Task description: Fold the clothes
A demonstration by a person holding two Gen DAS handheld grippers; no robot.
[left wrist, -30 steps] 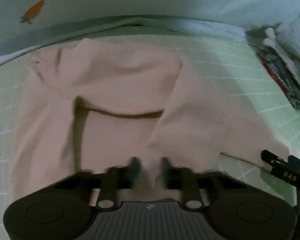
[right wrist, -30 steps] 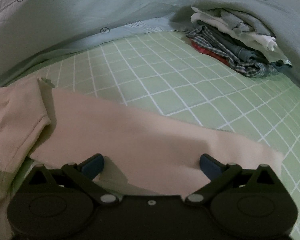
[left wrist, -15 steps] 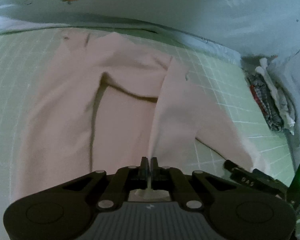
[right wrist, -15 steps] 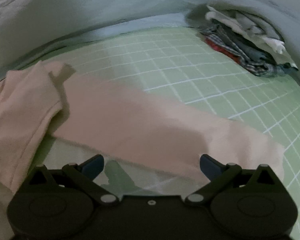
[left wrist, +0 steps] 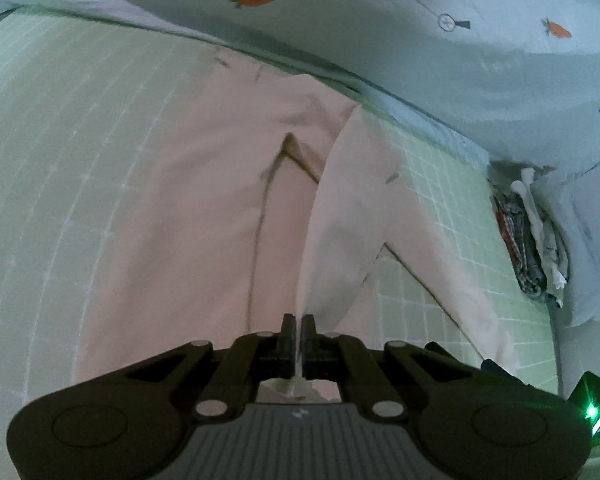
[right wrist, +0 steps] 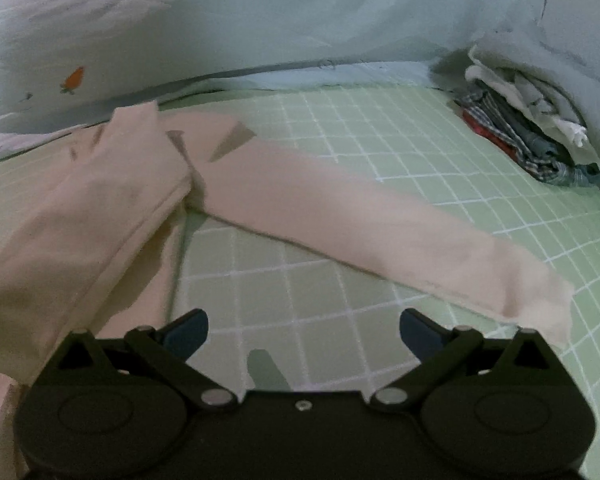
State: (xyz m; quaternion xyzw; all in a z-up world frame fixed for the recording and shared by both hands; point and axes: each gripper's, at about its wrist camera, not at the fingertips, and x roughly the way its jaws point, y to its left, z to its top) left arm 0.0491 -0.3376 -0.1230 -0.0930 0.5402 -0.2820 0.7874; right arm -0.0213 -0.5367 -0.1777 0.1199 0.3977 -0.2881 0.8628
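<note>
A pale pink long-sleeved garment (left wrist: 188, 216) lies spread on a green checked sheet (left wrist: 40, 128). My left gripper (left wrist: 298, 324) is shut on a raised edge of the pink garment, and the cloth runs up from the sheet into its closed fingers. In the right wrist view the garment's body (right wrist: 80, 216) lies at the left and one long sleeve (right wrist: 372, 224) stretches flat to the right. My right gripper (right wrist: 304, 328) hangs open above bare sheet, in front of the sleeve, with nothing between its fingers.
A stack of folded clothes (right wrist: 524, 132) (left wrist: 528, 240), checked, red and white, sits at the far right against the bedding. A light blue carrot-print quilt (left wrist: 380, 20) (right wrist: 220, 32) rises behind the sheet. The right gripper's body (left wrist: 596, 404) with a green light shows at lower right.
My left gripper closed on the garment's edge and has lifted it, pulling back so more of the sheet shows. The right gripper drew back off the sleeve and stays open.
</note>
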